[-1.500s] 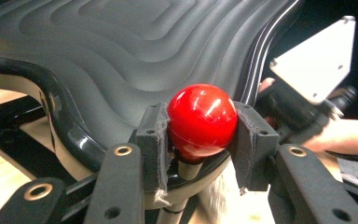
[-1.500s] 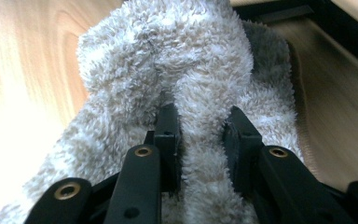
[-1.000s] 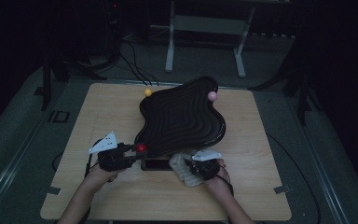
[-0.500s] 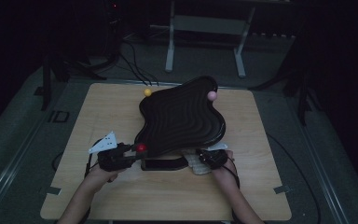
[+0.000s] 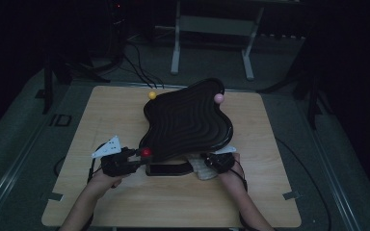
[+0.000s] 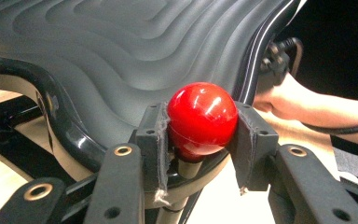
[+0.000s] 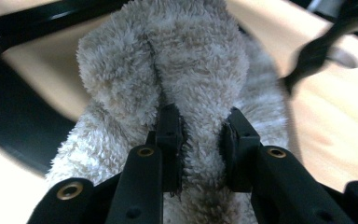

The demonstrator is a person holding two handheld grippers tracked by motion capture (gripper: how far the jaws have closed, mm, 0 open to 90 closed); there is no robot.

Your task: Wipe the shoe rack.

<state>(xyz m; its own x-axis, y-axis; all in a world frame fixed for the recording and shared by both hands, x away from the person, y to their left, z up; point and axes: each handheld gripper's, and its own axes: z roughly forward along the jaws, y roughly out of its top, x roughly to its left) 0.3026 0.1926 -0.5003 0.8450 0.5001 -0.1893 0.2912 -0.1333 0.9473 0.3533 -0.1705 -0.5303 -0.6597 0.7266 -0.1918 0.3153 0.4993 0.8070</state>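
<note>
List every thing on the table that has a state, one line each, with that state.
Black wavy tray: tilted, its near edge raised.
Red ball: clamped between the left gripper's jaws.
Left gripper: shut on the red ball.
Grey fluffy cloth: bunched, pinched by the right gripper.
Right gripper: shut on the cloth.
Yellow ball: free.
Pink ball: free.

a glossy red ball knob (image 6: 202,117) sits between black jaws beside a black tray (image 5: 188,120) ridged in wavy concentric lines, with yellow (image 5: 152,95) and pink knobs (image 5: 218,98), a fluffy grey-beige cloth (image 7: 177,88), and a pale wooden table (image 5: 270,144).
</note>
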